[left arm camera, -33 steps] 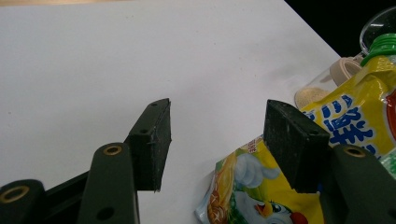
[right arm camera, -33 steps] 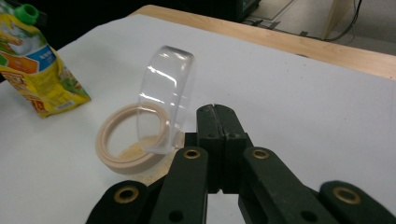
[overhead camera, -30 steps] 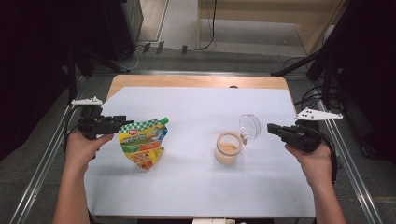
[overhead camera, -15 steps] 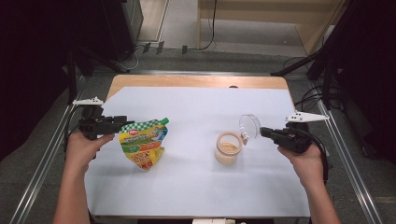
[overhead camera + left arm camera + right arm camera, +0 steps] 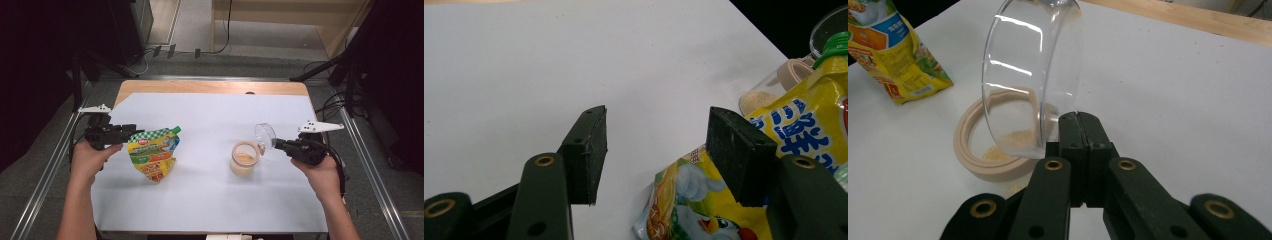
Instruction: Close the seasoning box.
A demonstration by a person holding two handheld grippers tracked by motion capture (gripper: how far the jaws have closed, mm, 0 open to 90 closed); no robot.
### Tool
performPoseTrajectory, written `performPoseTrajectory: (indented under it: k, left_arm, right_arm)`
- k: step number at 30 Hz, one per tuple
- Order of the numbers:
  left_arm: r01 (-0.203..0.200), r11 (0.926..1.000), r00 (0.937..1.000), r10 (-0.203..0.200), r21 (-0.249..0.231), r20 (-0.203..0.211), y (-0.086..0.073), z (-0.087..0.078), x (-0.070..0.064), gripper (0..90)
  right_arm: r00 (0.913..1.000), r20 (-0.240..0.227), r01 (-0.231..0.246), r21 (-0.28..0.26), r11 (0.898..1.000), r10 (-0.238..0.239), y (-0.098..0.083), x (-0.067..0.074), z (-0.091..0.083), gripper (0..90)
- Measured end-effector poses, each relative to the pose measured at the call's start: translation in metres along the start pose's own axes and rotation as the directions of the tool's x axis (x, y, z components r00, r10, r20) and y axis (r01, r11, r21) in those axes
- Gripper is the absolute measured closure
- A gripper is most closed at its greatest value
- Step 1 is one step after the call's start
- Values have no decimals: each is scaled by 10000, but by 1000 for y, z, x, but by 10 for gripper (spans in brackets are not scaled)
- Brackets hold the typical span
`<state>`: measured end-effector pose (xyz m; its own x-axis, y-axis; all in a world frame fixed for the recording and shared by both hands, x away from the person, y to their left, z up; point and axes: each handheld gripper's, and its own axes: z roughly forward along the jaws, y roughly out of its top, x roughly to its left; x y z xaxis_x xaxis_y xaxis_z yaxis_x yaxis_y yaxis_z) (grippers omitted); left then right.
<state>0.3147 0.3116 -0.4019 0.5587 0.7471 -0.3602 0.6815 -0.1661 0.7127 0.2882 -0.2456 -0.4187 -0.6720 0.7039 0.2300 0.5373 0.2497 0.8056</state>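
A yellow snack pouch (image 5: 152, 155) with a green cap (image 5: 176, 130) lies on the white sheet at the left. My left gripper (image 5: 134, 132) sits at the pouch's upper left corner. In the left gripper view it (image 5: 656, 150) stands open, with the pouch (image 5: 804, 145) beside and below one jaw and bare sheet between the pads. At the right stands a beige jar (image 5: 244, 159) holding pale powder. A clear round lid (image 5: 264, 136) stands on edge above the jar's rim. My right gripper (image 5: 277, 144) is shut on the lid's edge (image 5: 1028, 75), jaws (image 5: 1079, 120) pressed together over the jar (image 5: 965, 150).
The white sheet (image 5: 210, 110) covers a wooden table whose far edge (image 5: 210, 87) shows bare. Metal rails (image 5: 45, 175) run along both sides. A few crumbs of powder lie on the sheet by the jar.
My right hand has moved left and slightly down, closer to the jar, with the lid at its tips. The left hand and the pouch have stayed where they were.
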Motion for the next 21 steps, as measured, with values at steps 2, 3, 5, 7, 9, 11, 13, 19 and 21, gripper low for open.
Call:
performPoseTrajectory:
  k: [2, 3, 5, 7, 9, 11, 13, 19, 21]
  left_arm:
    - [8, 10000, 10000, -8, -4, 13, 0, 0, 0, 427]
    - [-4, 10000, 10000, 4, 6, 17, 0, 0, 0, 427]
    - [-4, 10000, 10000, 4, 10, 14, -1, 1, 1, 427]
    - [2, 10000, 10000, -2, 14, 20, -1, 1, 1, 427]
    - [13, 10000, 10000, -13, 7, 29, -1, 1, 1, 427]
    - [15, 10000, 10000, -15, 36, 11, -1, 1, 1, 427]
    - [11, 10000, 10000, -11, 53, 26, -2, 1, 1, 427]
    - [43, 10000, 10000, -43, 49, 4, -2, 2, 2, 427]
    - [47, 10000, 10000, -47, 52, 19, -2, 2, 2, 427]
  right_arm:
    - [9999, -93, 87, 40, 10000, -87, 1, 2, 2, 900]
    - [9998, -142, 168, 56, 9998, -167, 1, 3, 3, 900]
    - [9995, -220, 225, 97, 9997, -222, 1, 7, 6, 900]
    - [9991, -292, 325, 112, 9994, -322, 1, 10, 8, 900]
    - [9984, -373, 422, 128, 9990, -417, 2, 14, 9, 900]
    - [9979, -407, 509, 111, 9986, -504, 2, 16, 10, 892]
    - [9974, -435, 574, 129, 9983, -568, 3, 18, 11, 877]
    - [9967, -333, 743, 104, 9972, -739, 2, 17, 12, 773]
    - [9971, -369, 671, 84, 9977, -667, 1, 14, 12, 722]
